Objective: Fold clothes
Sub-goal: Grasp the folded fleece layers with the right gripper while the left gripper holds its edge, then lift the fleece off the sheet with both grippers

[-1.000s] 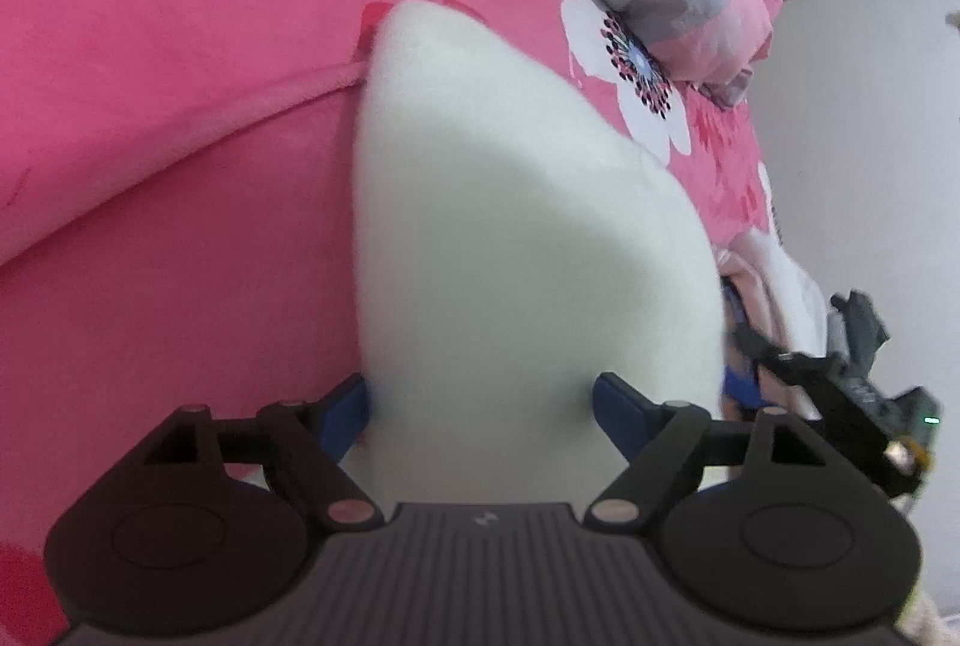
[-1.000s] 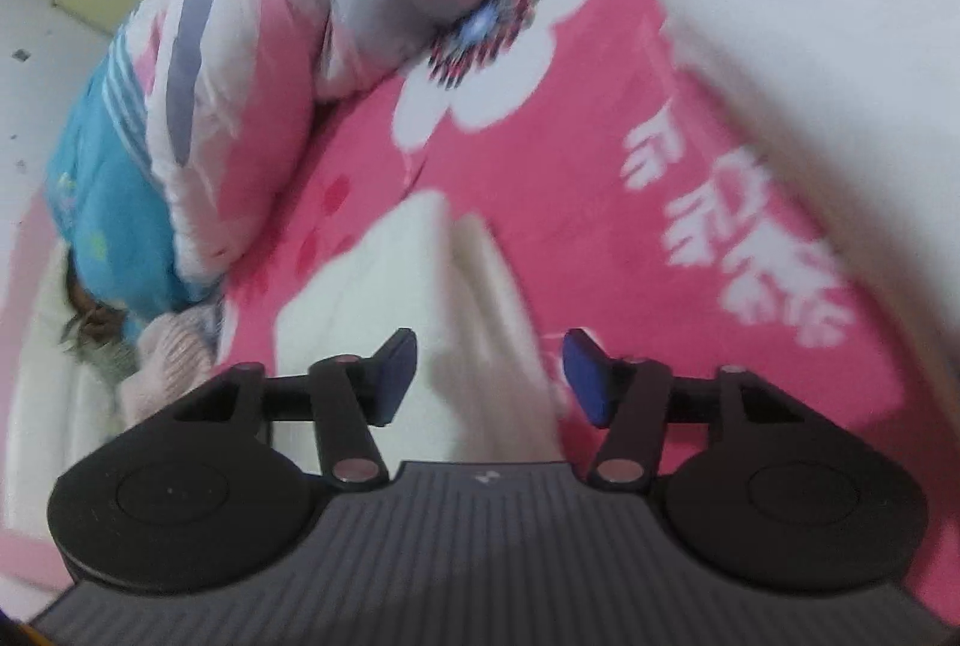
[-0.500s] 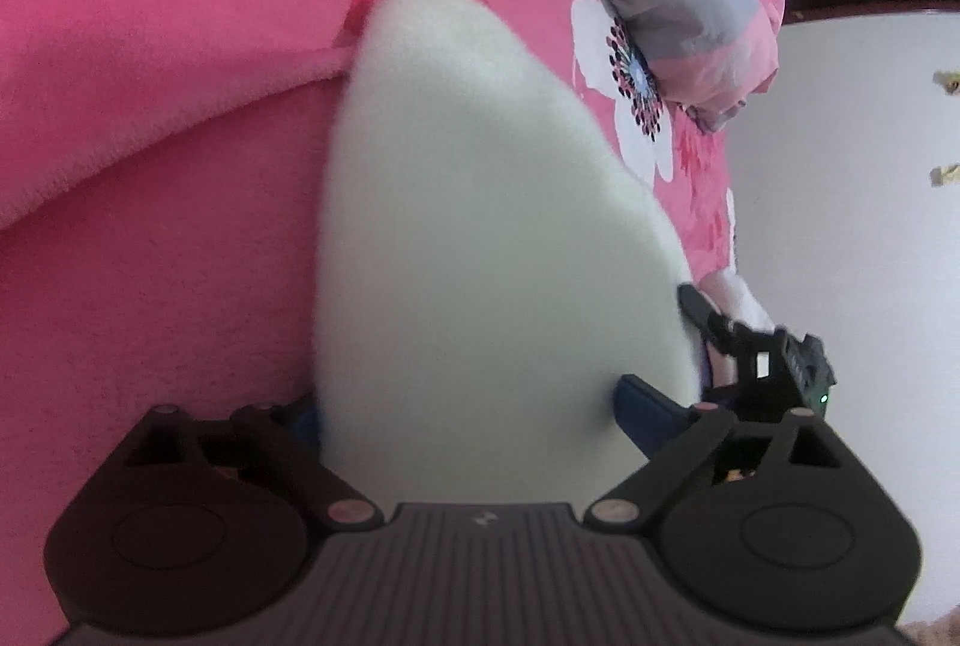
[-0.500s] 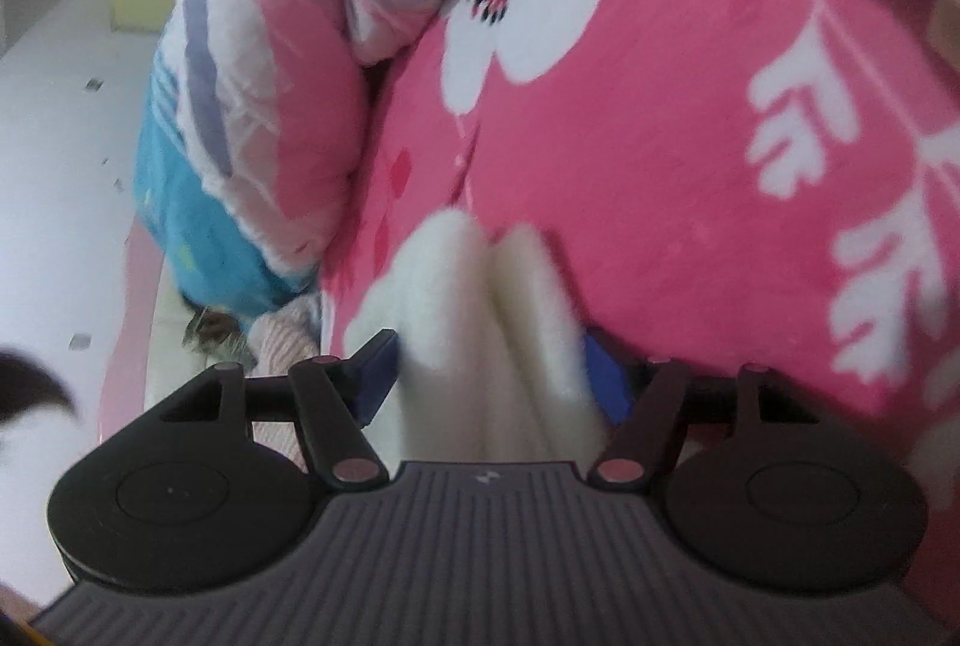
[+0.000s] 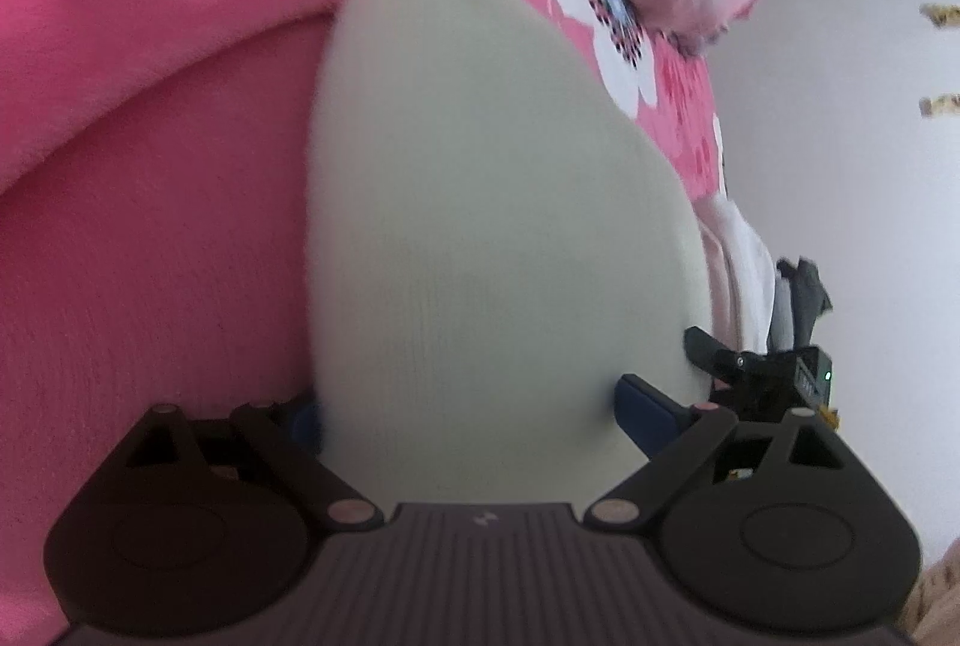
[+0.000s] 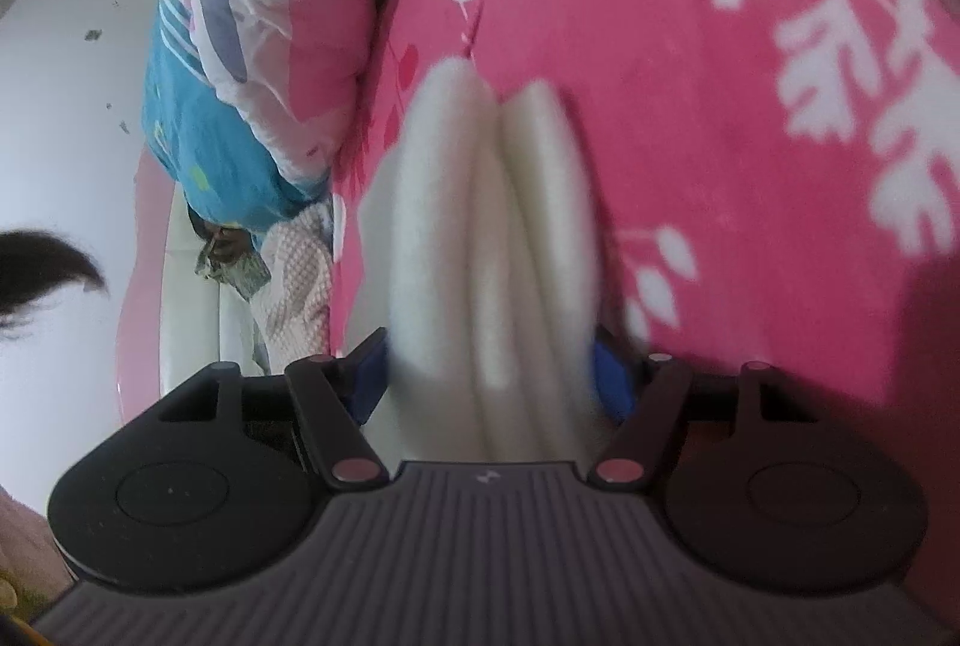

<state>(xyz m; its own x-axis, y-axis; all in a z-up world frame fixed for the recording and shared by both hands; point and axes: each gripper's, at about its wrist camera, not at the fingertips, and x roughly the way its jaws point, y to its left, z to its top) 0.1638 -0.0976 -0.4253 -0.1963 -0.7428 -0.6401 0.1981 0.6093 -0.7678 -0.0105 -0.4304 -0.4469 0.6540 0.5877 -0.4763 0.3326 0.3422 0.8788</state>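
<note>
The white garment (image 5: pixel 492 238) — soft, thick, light, likely to slump unless taken by its folded edges — lies on the pink bed (image 5: pixel 150 256), between both tongs, left (image 5: pixel 480 409) spread wide, right (image 6: pixel 489 376) just opening — neither visibly clamping.

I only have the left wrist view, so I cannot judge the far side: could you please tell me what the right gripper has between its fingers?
Observer: The folded white garment sits between the jaws of the right gripper. They have just been opening and do not seem to squeeze it.
Operator: Thank you. How does that end of it look?
Observer: The edge shows several stacked layers side by side, resting on the pink floral blanket.
Operator: Is anything lying near it?
Observer: A pale knitted cloth lies at the bed's edge, left of the garment in the right wrist view and apart from it.
</note>
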